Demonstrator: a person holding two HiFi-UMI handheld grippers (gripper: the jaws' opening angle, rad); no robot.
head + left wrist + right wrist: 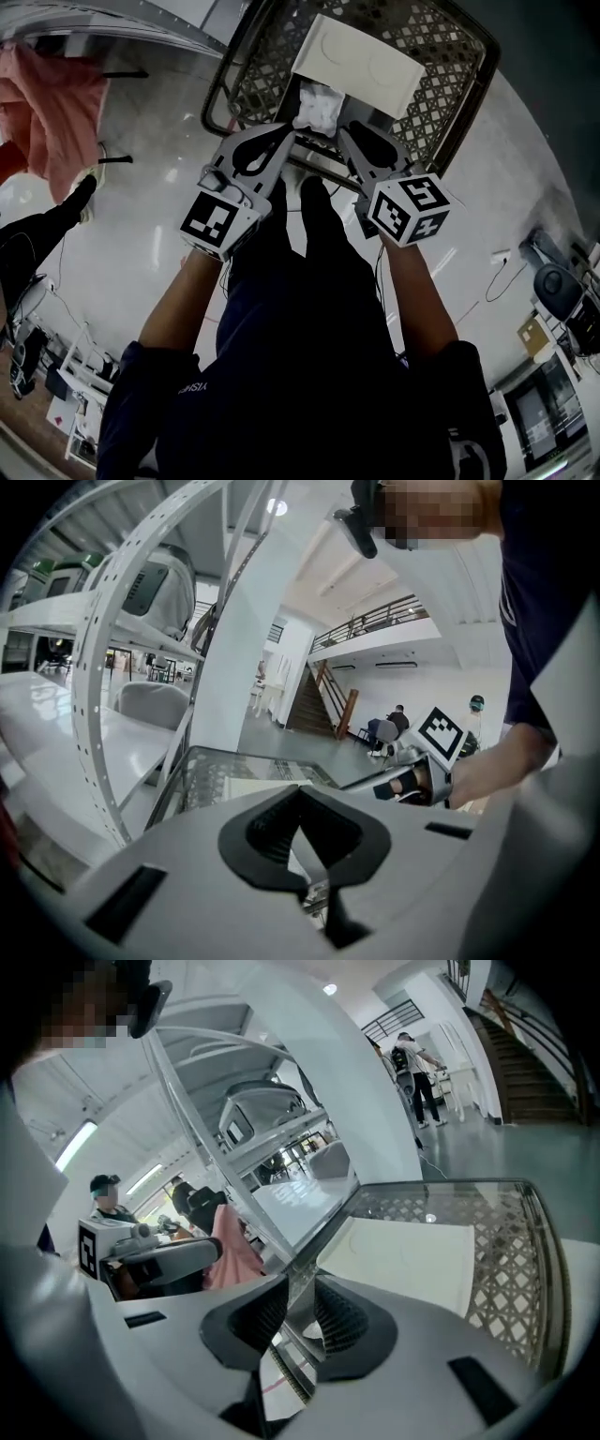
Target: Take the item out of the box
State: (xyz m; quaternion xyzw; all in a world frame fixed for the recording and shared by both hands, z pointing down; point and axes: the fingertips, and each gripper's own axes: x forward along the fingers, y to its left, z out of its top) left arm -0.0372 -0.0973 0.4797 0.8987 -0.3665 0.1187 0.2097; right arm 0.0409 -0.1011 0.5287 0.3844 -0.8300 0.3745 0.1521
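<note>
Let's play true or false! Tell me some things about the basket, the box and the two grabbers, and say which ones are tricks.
1. The white box lies inside the wire basket. True.
2. The left gripper is holding the pink cloth. False: the cloth hangs far off to the left and no gripper touches it.
3. Something white and crumpled sits next to the box in the basket. True.
4. The basket has solid wooden walls. False: its walls are open mesh that you can see through.
5. The left gripper and the right gripper are both at the basket's near edge. True.
</note>
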